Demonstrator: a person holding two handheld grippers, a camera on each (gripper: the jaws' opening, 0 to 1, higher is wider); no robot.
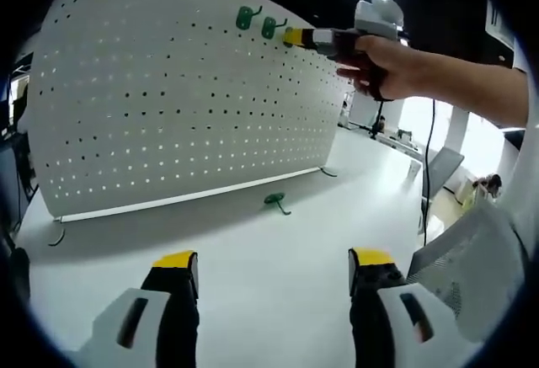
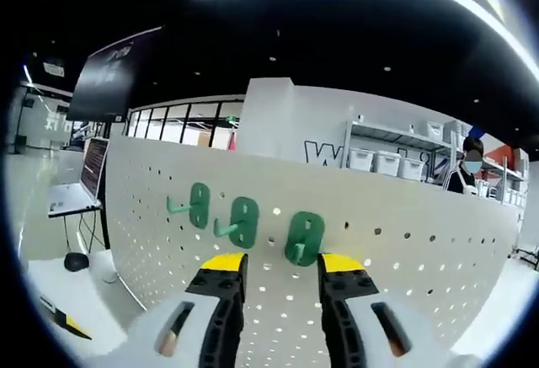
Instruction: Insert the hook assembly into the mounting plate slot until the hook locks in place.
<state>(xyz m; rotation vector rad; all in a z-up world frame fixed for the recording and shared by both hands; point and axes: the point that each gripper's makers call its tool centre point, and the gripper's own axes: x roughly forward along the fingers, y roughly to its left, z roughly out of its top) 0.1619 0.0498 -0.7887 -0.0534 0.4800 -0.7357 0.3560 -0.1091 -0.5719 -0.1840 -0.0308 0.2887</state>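
A white pegboard [image 1: 168, 98] stands upright on the white table [image 1: 253, 284]. Two green hooks [image 1: 244, 17] [image 1: 269, 27] hang near its top right. A hand holds my right gripper [image 1: 296, 37] against the board beside them. One more green hook [image 1: 276, 202] lies loose on the table in front of the board. In the right gripper view, three green hooks [image 2: 199, 204] [image 2: 242, 221] [image 2: 304, 237] sit in a row on the pegboard [image 2: 404, 242]. My right gripper [image 2: 282, 263] is open, and the rightmost hook sits just above the gap by its right jaw. My left gripper [image 1: 274, 260] hovers open and empty over the table.
Green feet [image 1: 57, 237] [image 1: 327, 172] prop up the board's lower corners. A laptop [image 2: 84, 174] and a mouse [image 2: 76, 260] lie beyond the board's left end. Shelves with bins [image 2: 396, 162] and a person [image 2: 467, 174] are in the background. A cable [image 1: 431, 157] hangs at the right.
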